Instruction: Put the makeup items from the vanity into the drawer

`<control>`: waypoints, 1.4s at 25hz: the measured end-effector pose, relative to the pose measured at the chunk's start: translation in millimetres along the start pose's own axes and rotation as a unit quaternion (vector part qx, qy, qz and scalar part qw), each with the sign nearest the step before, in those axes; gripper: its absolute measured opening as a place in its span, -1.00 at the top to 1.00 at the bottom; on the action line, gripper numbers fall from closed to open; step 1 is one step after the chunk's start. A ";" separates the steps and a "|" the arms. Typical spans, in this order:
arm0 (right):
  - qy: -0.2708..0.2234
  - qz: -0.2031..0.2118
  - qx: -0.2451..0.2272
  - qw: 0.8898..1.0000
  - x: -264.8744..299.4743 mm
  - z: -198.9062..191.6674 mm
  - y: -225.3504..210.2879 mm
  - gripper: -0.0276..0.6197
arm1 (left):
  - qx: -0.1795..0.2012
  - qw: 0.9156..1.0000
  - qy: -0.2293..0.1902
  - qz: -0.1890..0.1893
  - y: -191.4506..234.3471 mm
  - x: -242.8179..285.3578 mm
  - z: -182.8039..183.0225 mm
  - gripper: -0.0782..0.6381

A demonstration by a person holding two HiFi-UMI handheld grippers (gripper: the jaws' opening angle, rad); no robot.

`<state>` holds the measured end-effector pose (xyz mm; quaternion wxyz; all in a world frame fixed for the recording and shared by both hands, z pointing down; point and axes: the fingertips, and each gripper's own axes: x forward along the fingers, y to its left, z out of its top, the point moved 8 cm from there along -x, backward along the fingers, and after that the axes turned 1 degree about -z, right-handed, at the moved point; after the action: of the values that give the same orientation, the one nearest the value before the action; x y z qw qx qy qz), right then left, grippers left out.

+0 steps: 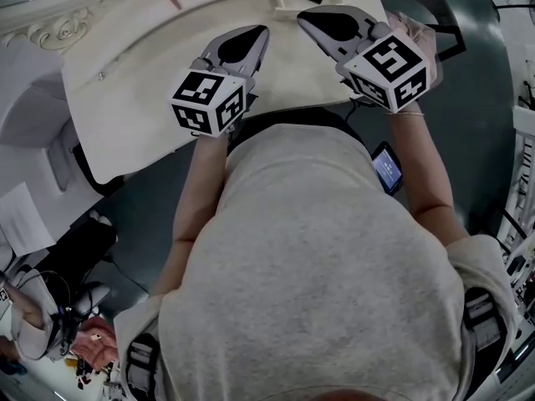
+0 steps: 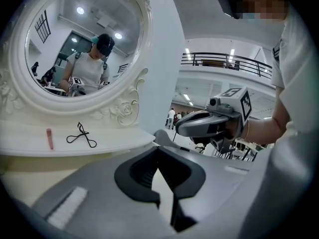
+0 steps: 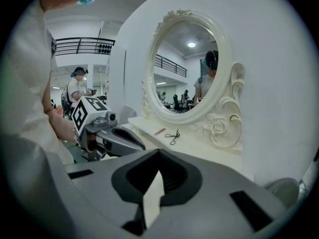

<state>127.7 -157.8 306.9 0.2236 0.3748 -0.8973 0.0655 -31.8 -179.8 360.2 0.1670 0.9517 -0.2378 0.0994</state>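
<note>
Jaws of left gripper (image 1: pixel 264 30) closed together, nothing between. Right gripper (image 1: pixel 301 13) likewise closed, empty. Both held side by side by person, over vanity top (image 1: pixel 125 98), in front of mirror (image 2: pixel 79 44). Pink stick (image 2: pixel 49 138) and eyelash curler (image 2: pixel 82 133) lie side by side on ledge (image 2: pixel 119 141) at mirror's foot, well apart from both grippers.
</note>
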 end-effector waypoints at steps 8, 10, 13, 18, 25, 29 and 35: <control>0.011 0.018 -0.004 1.000 5.0 -2.6 2.0 0.89 | -0.012 1.000 0.003 -0.001 0.8 3.0 -5.4 0.76; 0.013 0.019 -0.004 1.000 5.6 -3.3 1.7 0.89 | -0.013 1.000 0.002 0.000 1.4 3.4 -5.7 0.76; 0.015 0.021 -0.005 1.000 7.0 -4.0 1.8 0.89 | -0.014 1.000 0.001 0.003 3.8 3.2 -6.0 0.76; 0.008 0.010 0.009 1.000 10.3 -6.2 -0.5 0.89 | -0.024 1.000 0.005 0.002 5.3 5.6 -9.2 0.76; -0.013 -0.019 0.040 0.999 15.9 -11.5 0.2 0.89 | -0.033 0.999 0.020 -0.001 0.9 8.5 -19.5 0.76; -0.014 -0.015 0.046 0.999 20.9 -14.0 5.4 0.89 | -0.031 0.999 0.023 0.000 1.4 8.3 -20.0 0.76; -0.012 -0.013 0.051 0.999 25.1 -18.4 8.3 0.89 | -0.039 0.999 0.014 0.011 5.8 6.8 -19.5 0.76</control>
<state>112.8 -162.8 335.0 0.1941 0.3979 -0.8907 0.1036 -30.8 -180.4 381.6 0.2067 0.9402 -0.2493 0.1053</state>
